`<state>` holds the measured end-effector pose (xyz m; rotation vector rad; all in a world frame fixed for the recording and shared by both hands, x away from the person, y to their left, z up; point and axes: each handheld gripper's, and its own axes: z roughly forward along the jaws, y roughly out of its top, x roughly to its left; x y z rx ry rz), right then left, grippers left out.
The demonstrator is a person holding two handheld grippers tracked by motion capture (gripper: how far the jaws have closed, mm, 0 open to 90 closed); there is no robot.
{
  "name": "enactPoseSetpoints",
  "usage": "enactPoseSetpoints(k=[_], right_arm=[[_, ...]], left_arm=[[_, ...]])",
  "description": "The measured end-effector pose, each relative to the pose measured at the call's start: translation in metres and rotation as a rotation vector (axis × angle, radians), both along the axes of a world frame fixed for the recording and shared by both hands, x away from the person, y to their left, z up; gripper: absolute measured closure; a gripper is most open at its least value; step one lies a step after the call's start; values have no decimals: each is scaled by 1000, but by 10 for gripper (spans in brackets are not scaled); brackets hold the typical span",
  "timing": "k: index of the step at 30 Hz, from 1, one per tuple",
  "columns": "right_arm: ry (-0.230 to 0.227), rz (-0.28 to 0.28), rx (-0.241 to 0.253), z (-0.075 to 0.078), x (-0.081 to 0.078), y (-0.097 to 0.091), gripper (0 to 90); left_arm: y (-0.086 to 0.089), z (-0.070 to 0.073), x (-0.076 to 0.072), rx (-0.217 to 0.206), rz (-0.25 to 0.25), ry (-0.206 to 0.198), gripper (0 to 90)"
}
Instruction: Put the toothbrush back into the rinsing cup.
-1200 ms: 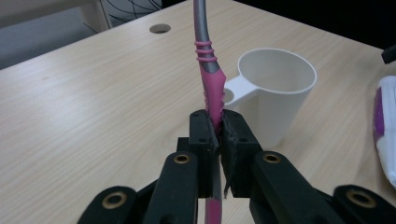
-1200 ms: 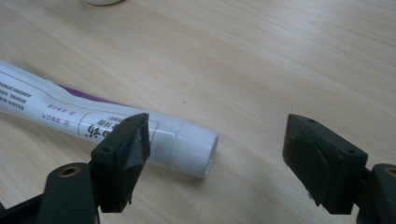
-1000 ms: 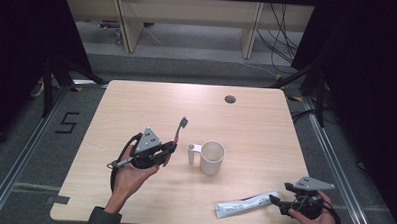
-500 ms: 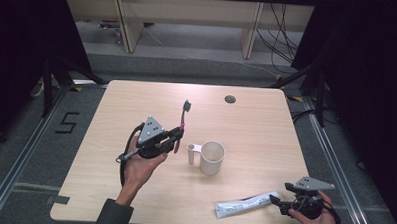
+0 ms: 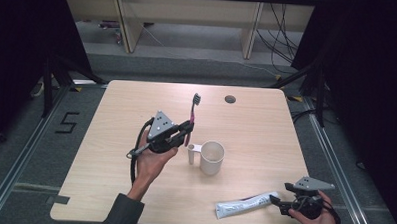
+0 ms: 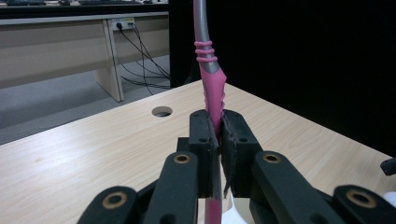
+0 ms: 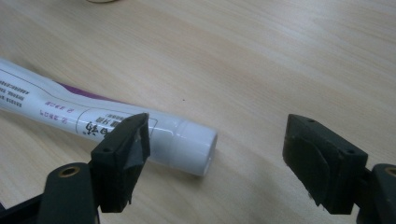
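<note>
A pink and grey toothbrush (image 5: pixel 193 113) stands nearly upright, bristles on top, with my left gripper (image 5: pixel 186 131) shut on its pink handle (image 6: pixel 214 93). That gripper is held above the table just left of a white mug (image 5: pixel 212 157). A white toothpaste tube (image 5: pixel 242 205) lies near the table's front edge, cap toward the right. My right gripper (image 5: pixel 277 203) rests low at the tube's cap end. In the right gripper view the jaws stand wide apart, the cap (image 7: pixel 196 147) lies between them, and neither pad presses on it.
The wooden table (image 5: pixel 111 114) has a round cable hole (image 5: pixel 230 99) near its far edge. Desks and loose cables stand on the grey floor beyond. Dark curtains hang on both sides. A "5" is marked on the floor at the left.
My left gripper has risen and moved toward the far right with the toothbrush, which has tipped more upright. The right gripper and the tube have stayed put.
</note>
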<state>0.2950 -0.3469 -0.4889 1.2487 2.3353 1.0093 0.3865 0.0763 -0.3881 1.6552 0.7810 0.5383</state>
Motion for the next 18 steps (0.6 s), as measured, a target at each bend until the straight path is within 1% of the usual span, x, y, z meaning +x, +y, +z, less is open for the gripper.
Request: enactPoseSetpoints(k=[1, 3, 4, 5, 7, 9, 11, 12, 13, 16, 17, 18], right_arm=[[4, 3, 6, 0, 0, 0, 241], [3, 4, 7, 0, 0, 0, 241], [2, 4, 7, 0, 0, 0, 241], [23, -17, 22, 1, -2, 2, 241], [14, -6, 17, 0, -1, 1, 241], [13, -9, 17, 1, -1, 1, 241], [10, -7, 17, 1, -1, 0, 241], [20, -17, 20, 1, -2, 2, 241], [9, -9, 12, 1, -1, 1, 241], [8, -7, 16, 1, -1, 1, 241], [-9, 2, 11, 0, 0, 0, 241], [-9, 2, 11, 0, 0, 0, 241]], left_arm=[[-2, -1, 2, -8, 1, 3, 832], [-4, -3, 3, -6, 5, -2, 832], [-5, -3, 4, -10, -2, -2, 832], [-5, -3, 4, -10, -2, -2, 832], [-6, -5, 6, -16, -3, 2, 831], [-7, -7, 6, -8, 5, -1, 831], [-8, -8, 7, -10, 7, 1, 832], [-9, -11, 8, -10, 6, 6, 832], [-10, -13, 9, -12, 7, 7, 831], [-11, -16, 9, -12, 2, 12, 832], [-11, -18, 10, -4, 4, 10, 832], [-11, -18, 10, -4, 4, 10, 832]])
